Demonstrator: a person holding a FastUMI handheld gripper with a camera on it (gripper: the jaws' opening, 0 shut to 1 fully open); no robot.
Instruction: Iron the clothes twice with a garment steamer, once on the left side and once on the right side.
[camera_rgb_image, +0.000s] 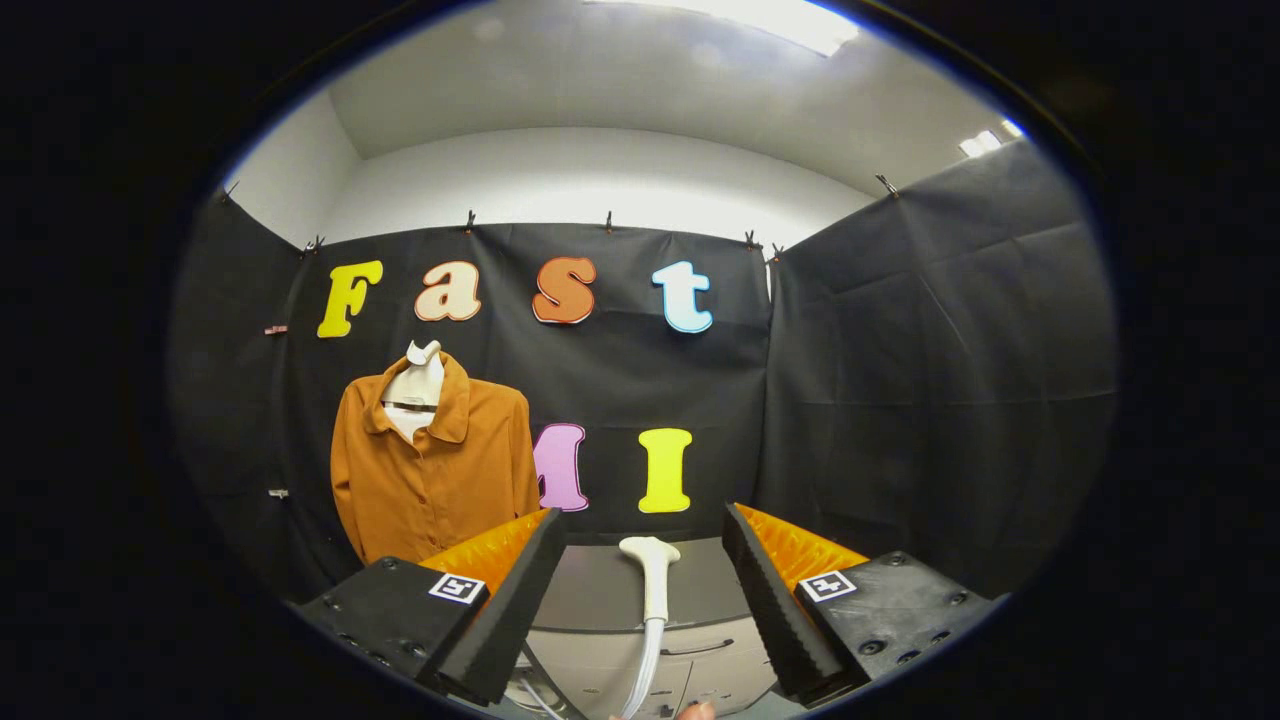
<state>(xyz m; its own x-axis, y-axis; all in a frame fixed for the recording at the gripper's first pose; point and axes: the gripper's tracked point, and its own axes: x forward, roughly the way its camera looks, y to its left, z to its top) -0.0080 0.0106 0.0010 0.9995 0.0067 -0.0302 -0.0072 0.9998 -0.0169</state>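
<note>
two fingers (520, 600) spread wide, steamer head (650, 575) untouched between.

I see a rust-orange shirt (440, 475), plain with no print, hung on a white mannequin form (418, 385) crossed by 1 thin dark band at the neck. The steamer head (650, 575) standing between the spread fingers of my hand-held gripper (645, 610) is white, and its hose (642, 675) is white too. Each finger carries 1 small black-and-white square marker (458, 587). The counter (610, 600) top beyond the fingers is grey, its drawer fronts (700, 665) pale off-white. The booth wall (900, 400) is black cloth; above it the room wall (600, 180) and ceiling are white.
</note>
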